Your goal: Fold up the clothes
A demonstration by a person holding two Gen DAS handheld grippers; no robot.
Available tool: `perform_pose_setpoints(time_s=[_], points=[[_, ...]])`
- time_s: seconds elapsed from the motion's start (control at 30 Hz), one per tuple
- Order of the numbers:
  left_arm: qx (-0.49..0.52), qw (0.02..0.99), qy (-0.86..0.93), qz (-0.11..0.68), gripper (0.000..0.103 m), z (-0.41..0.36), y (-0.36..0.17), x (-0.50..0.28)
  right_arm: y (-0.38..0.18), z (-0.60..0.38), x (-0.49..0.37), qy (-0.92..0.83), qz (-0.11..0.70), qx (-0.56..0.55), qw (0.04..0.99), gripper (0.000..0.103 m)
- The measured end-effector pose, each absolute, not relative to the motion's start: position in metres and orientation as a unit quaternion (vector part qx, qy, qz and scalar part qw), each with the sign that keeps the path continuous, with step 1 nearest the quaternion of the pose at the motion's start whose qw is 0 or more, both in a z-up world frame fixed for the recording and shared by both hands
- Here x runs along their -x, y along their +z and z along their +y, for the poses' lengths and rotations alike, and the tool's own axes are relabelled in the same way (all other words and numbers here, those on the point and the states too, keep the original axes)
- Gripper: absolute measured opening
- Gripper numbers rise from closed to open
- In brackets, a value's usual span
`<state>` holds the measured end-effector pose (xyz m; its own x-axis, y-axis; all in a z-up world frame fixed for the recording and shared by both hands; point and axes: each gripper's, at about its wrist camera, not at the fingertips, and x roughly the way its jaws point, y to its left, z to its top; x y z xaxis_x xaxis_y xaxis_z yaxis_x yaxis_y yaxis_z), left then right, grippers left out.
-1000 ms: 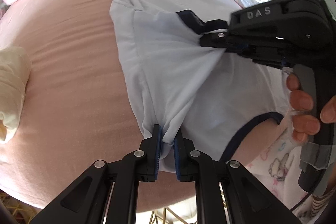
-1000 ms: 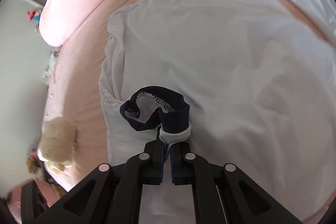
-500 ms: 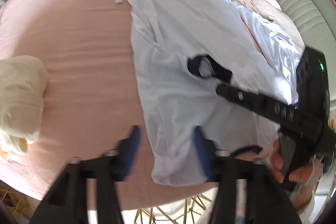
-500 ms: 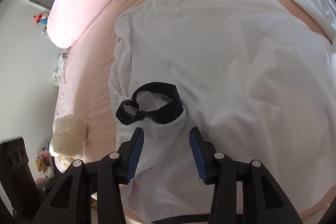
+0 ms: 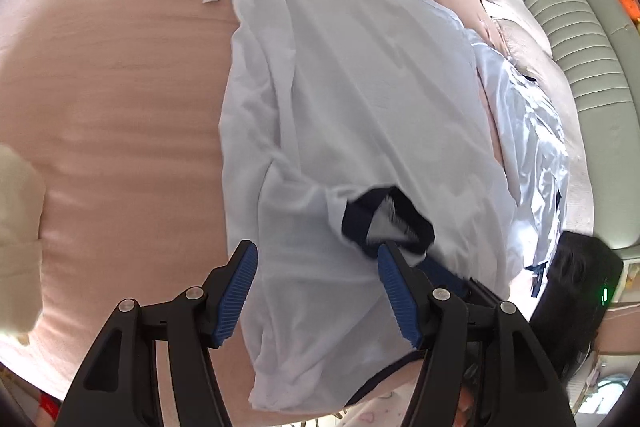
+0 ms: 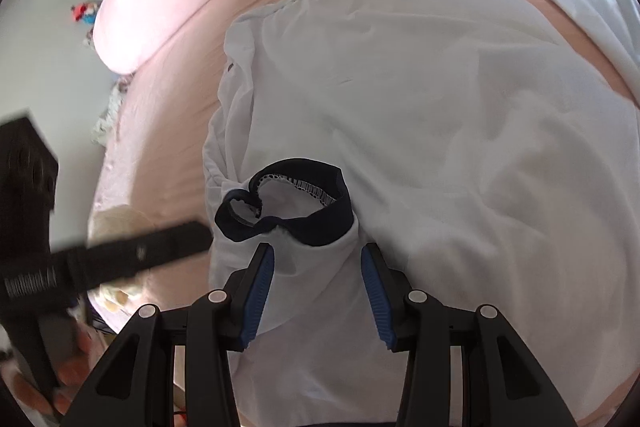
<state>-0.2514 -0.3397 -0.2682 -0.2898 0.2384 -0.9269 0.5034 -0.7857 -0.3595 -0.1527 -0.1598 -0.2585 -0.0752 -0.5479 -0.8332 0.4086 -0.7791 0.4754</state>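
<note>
You have let go with both tools; a second ago your left gripper pinched the near edge of the white shirt and your right gripper pinched the cloth just below the navy collar, and now both sets of jaws stand spread and empty above the fabric; the shirt lies on the pink bed, its left side doubled over in loose ridges, collar facing you; that fold looks laid, so I judge the next grasp should take the far hem or the other side; smooth those ridges first, or they may set into the fold.
</note>
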Motion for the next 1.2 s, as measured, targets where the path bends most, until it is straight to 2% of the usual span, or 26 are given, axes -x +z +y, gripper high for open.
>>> perform_pose_setpoints(time_s=[0.2, 0.4, 0.47, 0.5, 0.53, 0.67, 0.73, 0.77, 0.87, 1.2], points=[[-0.618, 0.065, -0.734, 0.272, 0.06, -0.336, -0.252, 0.269, -0.254, -0.169, 0.151, -0.744, -0.004, -0.578, 0.335, 0.045], [-0.64, 0.042, -0.734, 0.223, 0.06, -0.321, -0.256, 0.283, -0.254, -0.168, 0.154, -0.745, -0.012, -0.576, 0.337, 0.045], [-0.643, 0.042, -0.734, 0.214, 0.047, -0.317, -0.262, 0.285, -0.256, -0.168, 0.155, -0.749, -0.012, -0.572, 0.335, 0.045], [-0.644, 0.043, -0.735, 0.21, 0.035, -0.315, -0.265, 0.286, -0.257, -0.168, 0.155, -0.75, -0.011, -0.571, 0.334, 0.045], [-0.646, 0.044, -0.734, 0.206, 0.028, -0.314, -0.269, 0.286, -0.258, -0.169, 0.155, -0.751, -0.011, -0.57, 0.333, 0.045], [-0.641, 0.047, -0.738, 0.206, 0.022, -0.315, -0.275, 0.285, -0.258, -0.173, 0.152, -0.756, 0.002, -0.565, 0.329, 0.044], [-0.638, 0.047, -0.739, 0.212, 0.02, -0.318, -0.276, 0.286, -0.255, -0.175, 0.148, -0.762, 0.025, -0.559, 0.327, 0.035], [-0.636, 0.047, -0.738, 0.218, 0.02, -0.32, -0.276, 0.287, -0.254, -0.176, 0.146, -0.763, 0.036, -0.556, 0.327, 0.023], [-0.635, 0.049, -0.735, 0.235, 0.019, -0.328, -0.276, 0.292, -0.25, -0.178, 0.14, -0.76, 0.052, -0.553, 0.337, 0.014], [-0.634, 0.059, -0.736, 0.23, 0.019, -0.33, -0.271, 0.304, -0.247, -0.167, 0.141, -0.744, 0.034, -0.581, 0.33, 0.011]])
